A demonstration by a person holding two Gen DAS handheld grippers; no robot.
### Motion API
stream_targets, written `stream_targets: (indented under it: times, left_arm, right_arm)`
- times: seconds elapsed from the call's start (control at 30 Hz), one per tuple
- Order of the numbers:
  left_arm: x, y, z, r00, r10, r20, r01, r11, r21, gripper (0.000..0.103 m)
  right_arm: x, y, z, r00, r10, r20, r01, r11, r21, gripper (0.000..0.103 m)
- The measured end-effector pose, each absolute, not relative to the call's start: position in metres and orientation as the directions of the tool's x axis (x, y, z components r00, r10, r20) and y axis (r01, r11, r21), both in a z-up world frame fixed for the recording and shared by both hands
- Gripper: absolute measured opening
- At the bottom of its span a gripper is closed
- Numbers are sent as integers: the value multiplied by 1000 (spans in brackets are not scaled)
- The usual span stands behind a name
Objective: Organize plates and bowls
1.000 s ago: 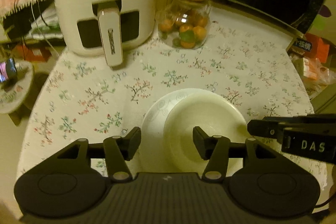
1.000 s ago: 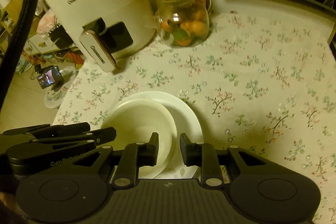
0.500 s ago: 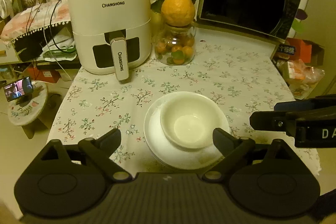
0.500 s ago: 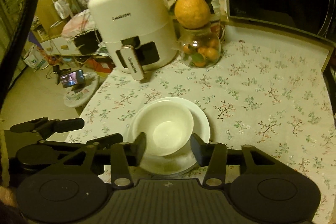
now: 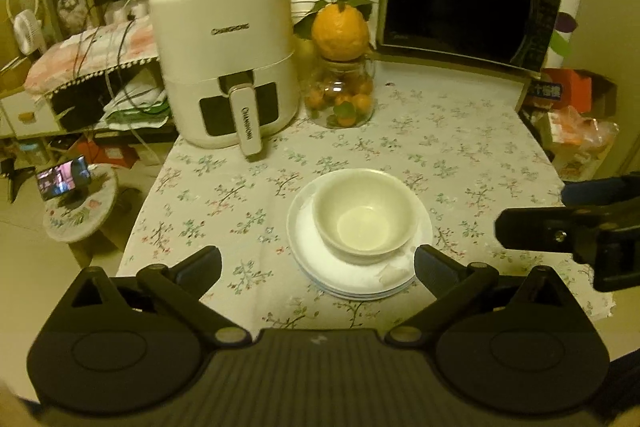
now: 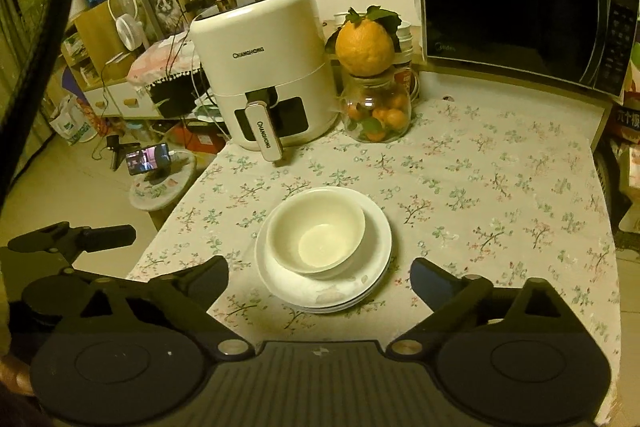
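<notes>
Bowl: the bowl [image 5: 366,217] sits inside the top of the plates [image 5: 352,277], a neat stack near the front of the counter [image 5: 460,147], apart from both tools.
Left tool: the left tool [image 5: 318,263] hangs above and in front of the stack, jaws spread wide, nothing between them; they have just been opening.
Right tool: the right tool [image 6: 320,277] hangs likewise, wide and empty; its jaws too have just been opening, and the bowl is clear of them.
Step in hand, as I judge it: letting go and drawing back after setting the bowl on the plates; the stacking looks finished.
Doing it well: keep both tools wide and lift straight away from the stack, so no finger catches the bowl's rim and drags it. The bowl sits a little off centre on the plates, toward the far side; it looks steady enough, so I would leave it rather than nudge it.
Against a second ago: both tools were low and close over the bowl, jaws narrow at its rim; now they are higher and further back, and much more of the room shows.
Unmoved: the fryer [image 5: 226,63], the jar [image 5: 340,95] and the microwave [image 5: 464,5] at the back.
</notes>
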State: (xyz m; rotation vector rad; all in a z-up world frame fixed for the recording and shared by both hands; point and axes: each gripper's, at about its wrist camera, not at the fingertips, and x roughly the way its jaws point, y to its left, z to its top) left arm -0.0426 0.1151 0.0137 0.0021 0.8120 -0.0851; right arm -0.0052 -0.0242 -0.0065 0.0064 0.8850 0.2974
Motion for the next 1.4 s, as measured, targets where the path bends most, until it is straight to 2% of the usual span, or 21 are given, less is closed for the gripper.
stream_targets:
  times: [0.37,0.67,1.4]
  left_arm:
    - [-46,125,16,726,-30,-687,29,1000,-13,103]
    - [-46,127,19,731,-28,-682,18,1000,-23,103]
    - [-40,130,13,679,-95,-728,57,995,-77,103]
  right_arm:
    - [-9,-28,-13,599,239,-764,-189,970,156,99]
    - [-11,-21,-23,613,198,-765,-183,977,106,99]
    - [-10,-19,-24,616,185,-765,-189,978,84,99]
